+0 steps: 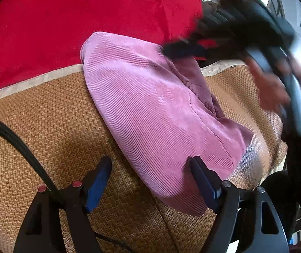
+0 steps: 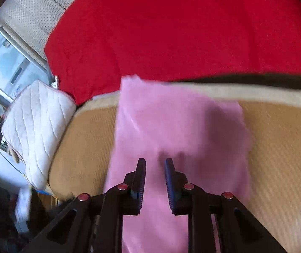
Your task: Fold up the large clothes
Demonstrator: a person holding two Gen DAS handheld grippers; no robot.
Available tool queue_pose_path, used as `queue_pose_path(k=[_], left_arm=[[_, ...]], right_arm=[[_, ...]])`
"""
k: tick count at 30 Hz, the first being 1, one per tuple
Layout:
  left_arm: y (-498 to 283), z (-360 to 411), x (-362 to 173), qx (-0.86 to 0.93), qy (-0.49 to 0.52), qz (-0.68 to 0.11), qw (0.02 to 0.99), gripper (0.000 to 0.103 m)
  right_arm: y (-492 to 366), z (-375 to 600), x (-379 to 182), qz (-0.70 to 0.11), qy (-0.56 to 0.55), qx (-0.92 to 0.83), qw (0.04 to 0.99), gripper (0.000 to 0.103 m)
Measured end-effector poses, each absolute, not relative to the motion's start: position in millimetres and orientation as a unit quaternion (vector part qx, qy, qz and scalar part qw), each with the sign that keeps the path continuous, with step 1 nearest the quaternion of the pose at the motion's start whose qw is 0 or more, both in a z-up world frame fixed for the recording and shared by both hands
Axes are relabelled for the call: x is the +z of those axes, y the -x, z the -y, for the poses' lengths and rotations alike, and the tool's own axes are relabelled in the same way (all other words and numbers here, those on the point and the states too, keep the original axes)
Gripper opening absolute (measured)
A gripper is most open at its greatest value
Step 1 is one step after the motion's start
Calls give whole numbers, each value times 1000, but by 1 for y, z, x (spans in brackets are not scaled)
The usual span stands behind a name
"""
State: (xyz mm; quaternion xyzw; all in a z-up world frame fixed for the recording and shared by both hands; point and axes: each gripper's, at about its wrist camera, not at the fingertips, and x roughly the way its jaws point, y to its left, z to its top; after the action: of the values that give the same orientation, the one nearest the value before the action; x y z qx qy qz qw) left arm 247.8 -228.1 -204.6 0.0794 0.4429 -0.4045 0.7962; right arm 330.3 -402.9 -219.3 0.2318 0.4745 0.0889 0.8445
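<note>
A: Where is the pink garment (image 1: 156, 113)?
B: Folded on the woven mat (image 1: 45, 126), by the red blanket (image 1: 66, 21).
A: And the grippers?
B: The left gripper (image 1: 150, 181) gapes wide, holding nothing. The right gripper (image 2: 155, 162) is open just a crack, empty.

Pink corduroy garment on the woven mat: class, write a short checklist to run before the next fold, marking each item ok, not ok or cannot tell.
1. Pink garment lies on the woven mat: ok.
2. Left gripper open, nothing pinched: ok.
3. Right gripper free of cloth, narrow gap between its fingers: ok.
4. Garment clear of the red blanket: not ok, its far end overlaps it.
5. Folded layers lie flat and even: cannot tell, picture blurred.
</note>
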Motion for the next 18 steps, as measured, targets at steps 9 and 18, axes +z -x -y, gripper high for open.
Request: queue_pose_path(k=[9,18], left_arm=[[-250,227,-205,-409,-66,-445,794,79],[-243,219,-190,-388,-76,-416,819,79]], right_arm=[[-444,396,-290,-532,-231,30,814,22],[-358,398,-236,-471,-231,42,850,22]])
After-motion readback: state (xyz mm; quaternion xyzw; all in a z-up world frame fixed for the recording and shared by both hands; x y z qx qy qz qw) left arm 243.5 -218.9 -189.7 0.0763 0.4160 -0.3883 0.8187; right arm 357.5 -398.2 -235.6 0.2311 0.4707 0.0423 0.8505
